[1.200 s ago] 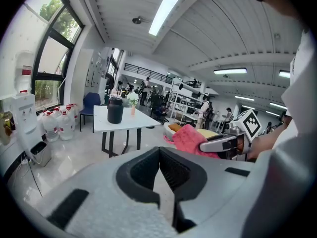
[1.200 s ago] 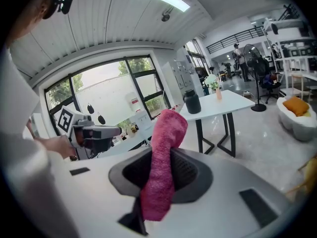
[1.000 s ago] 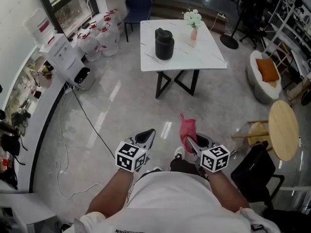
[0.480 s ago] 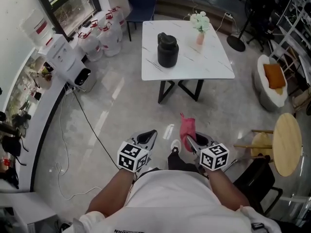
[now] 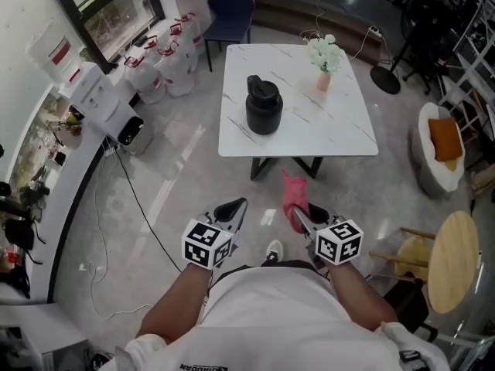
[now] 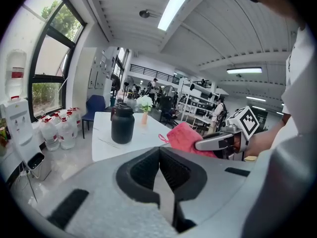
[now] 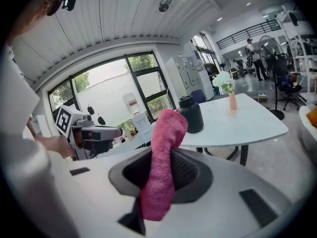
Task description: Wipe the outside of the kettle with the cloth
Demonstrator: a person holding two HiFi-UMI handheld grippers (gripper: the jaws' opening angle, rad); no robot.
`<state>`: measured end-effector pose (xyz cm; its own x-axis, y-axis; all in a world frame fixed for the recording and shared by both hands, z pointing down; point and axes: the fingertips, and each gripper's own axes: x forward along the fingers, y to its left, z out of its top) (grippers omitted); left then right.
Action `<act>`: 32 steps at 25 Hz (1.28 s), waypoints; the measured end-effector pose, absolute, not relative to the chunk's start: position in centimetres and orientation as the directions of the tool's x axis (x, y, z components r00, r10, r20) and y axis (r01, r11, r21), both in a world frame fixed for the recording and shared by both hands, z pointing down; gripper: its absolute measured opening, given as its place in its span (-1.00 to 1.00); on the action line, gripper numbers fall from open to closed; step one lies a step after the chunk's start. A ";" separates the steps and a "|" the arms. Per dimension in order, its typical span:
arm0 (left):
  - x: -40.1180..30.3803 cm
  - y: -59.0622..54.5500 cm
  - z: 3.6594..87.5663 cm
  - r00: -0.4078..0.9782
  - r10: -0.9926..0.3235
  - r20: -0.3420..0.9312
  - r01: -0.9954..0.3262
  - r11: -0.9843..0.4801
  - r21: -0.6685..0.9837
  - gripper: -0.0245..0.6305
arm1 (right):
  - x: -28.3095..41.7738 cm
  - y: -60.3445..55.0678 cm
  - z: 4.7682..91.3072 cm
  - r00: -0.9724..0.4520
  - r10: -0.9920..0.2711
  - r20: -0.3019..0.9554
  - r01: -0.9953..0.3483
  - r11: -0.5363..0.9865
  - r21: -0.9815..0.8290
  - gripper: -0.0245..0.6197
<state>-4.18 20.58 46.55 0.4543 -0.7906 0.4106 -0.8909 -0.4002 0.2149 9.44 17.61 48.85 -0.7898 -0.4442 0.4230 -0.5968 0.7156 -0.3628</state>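
Note:
A black kettle with a lid stands on the left half of the white marble table; it also shows in the left gripper view and the right gripper view. My right gripper is shut on a pink cloth, which sticks up from between the jaws. My left gripper is shut with nothing in it. Both grippers are held side by side in front of my body. They point at the table from a short way off over the floor.
A vase of white flowers stands at the table's far right. Several water bottles and a dispenser line the left wall, and a cable runs over the floor. A blue chair is behind the table; an armchair and a round wooden table are at the right.
I have walked toward the table, so it and the kettle have come nearer in the head view. Both grippers keep the same pose; the cloth stays in the right one.

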 end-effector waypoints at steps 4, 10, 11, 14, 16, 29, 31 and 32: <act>-4.1 16.9 46.9 0.425 -0.801 0.422 -0.905 -0.371 0.209 -0.92 | 9.4 13.4 49.2 -0.806 -0.418 0.418 -0.572 0.732 -0.371 -0.61; -3.8 13.9 46.8 0.394 -0.809 0.436 -0.919 -0.341 0.197 -0.92 | 9.3 9.9 48.9 -0.829 -0.392 0.399 -0.539 0.750 -0.383 -0.61; -3.6 13.6 46.9 0.392 -0.808 0.440 -0.920 -0.341 0.193 -0.92 | 9.3 9.5 48.9 -0.832 -0.390 0.395 -0.536 0.751 -0.386 -0.61; -3.4 13.0 46.9 0.387 -0.807 0.446 -0.922 -0.341 0.183 -0.92 | 9.6 8.9 49.3 -0.835 -0.388 0.390 -0.534 0.746 -0.399 -0.61; -3.4 12.9 47.0 0.382 -0.807 0.450 -0.924 -0.337 0.180 -0.92 | 9.8 8.8 49.8 -0.833 -0.385 0.396 -0.535 0.741 -0.406 -0.61; -5.1 8.5 47.3 0.428 -0.782 0.454 -0.903 -0.387 0.185 -0.92 | 9.4 5.9 50.0 -0.802 -0.422 0.422 -0.582 0.712 -0.394 -0.61; -5.7 7.1 47.0 0.439 -0.779 0.448 -0.898 -0.399 0.186 -0.92 | 9.0 4.7 50.1 -0.793 -0.430 0.431 -0.594 0.704 -0.389 -0.61; -6.2 6.3 46.9 0.443 -0.777 0.447 -0.896 -0.403 0.187 -0.92 | 8.6 3.9 50.0 -0.789 -0.434 0.435 -0.599 0.701 -0.387 -0.61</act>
